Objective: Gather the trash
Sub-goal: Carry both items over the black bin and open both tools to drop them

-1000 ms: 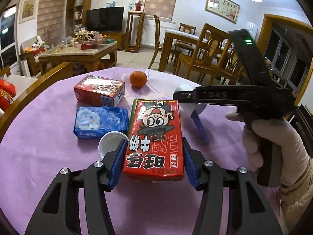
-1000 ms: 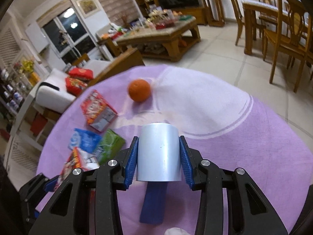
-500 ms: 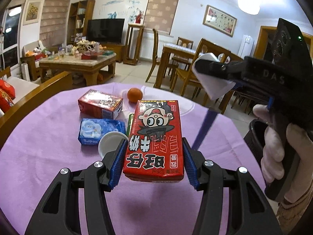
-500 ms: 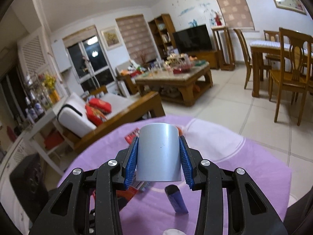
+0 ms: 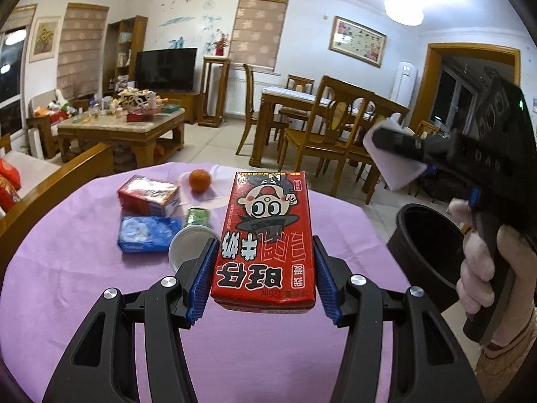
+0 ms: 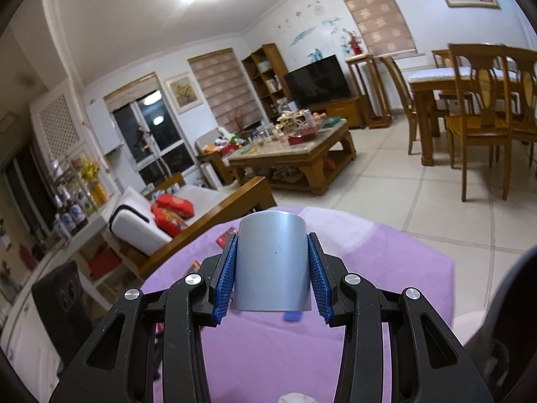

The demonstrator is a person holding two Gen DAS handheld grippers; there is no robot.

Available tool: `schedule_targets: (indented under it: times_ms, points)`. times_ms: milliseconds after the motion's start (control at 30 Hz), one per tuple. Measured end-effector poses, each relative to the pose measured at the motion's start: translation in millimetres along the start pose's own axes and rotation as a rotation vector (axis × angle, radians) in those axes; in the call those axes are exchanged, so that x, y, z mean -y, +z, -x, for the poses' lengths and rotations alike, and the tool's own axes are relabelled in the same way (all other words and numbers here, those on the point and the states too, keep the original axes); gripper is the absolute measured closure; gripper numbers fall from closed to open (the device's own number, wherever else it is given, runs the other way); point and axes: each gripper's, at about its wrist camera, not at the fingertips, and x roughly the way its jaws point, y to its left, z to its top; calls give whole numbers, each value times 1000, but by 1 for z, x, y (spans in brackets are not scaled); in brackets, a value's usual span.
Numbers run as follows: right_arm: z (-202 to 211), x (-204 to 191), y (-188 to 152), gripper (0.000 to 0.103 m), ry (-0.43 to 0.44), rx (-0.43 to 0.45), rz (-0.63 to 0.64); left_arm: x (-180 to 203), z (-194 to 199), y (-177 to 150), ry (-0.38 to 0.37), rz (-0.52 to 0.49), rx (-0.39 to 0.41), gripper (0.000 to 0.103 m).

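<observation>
Left wrist view shows our left gripper (image 5: pixel 265 268) clamped on the red milk carton (image 5: pixel 266 235), lifted clear of the purple tablecloth (image 5: pixel 67 268); just right of that carton stands the black bin (image 5: pixel 426 245), its mouth open and, as far as we can see into it, dark with nothing visible inside. Above the bin we hold the right gripper (image 5: pixel 396 147), closed on a pale paper cup (image 5: pixel 392 164); the right wrist view confirms it, the blue pads (image 6: pixel 225 275) pressing both sides of that cup. We judge the step to be carrying two pieces of trash to the bin; next we need each one over the mouth before we part the jaws. Left of the carton wait a red box (image 5: pixel 147 194), a blue packet (image 5: pixel 147 233), a green wrapper (image 5: pixel 198 216), a white lid (image 5: pixel 188 248) and an orange (image 5: pixel 199 180).
</observation>
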Motion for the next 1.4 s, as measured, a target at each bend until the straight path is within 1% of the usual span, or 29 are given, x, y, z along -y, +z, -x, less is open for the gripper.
schedule_targets:
  times_ms: [167,267,433,567,733,833,967,1200,1400]
  points:
    - [44,30,-17,62,-39,20,-30,37,1,4,-34,-50,9,49]
    - [78,55,-29,62,-75,37,-50,64,-4,4,-66,-89,9,49]
    - [128,95,-49,62,-138,59,-87,113,-17,4,-129,-153,3,49]
    - [166,131,-64,62,-186,82,-147,150,-30,1,-179,-201,-10,49]
    - [203,170,-81,62,-233,109,-217,186,-47,-3,-223,-248,-28,49]
    - [218,192,-91,62,-256,111,-246,208,-57,-7,-248,-277,-43,49]
    - [230,213,-103,62,-279,106,-280,227,-71,-13,-278,-293,-69,49]
    - [239,240,-121,62,-309,99,-332,255,-96,-24,-315,-329,-121,49]
    - [235,241,-130,62,-329,85,-362,269,-114,-34,-325,-359,-164,49]
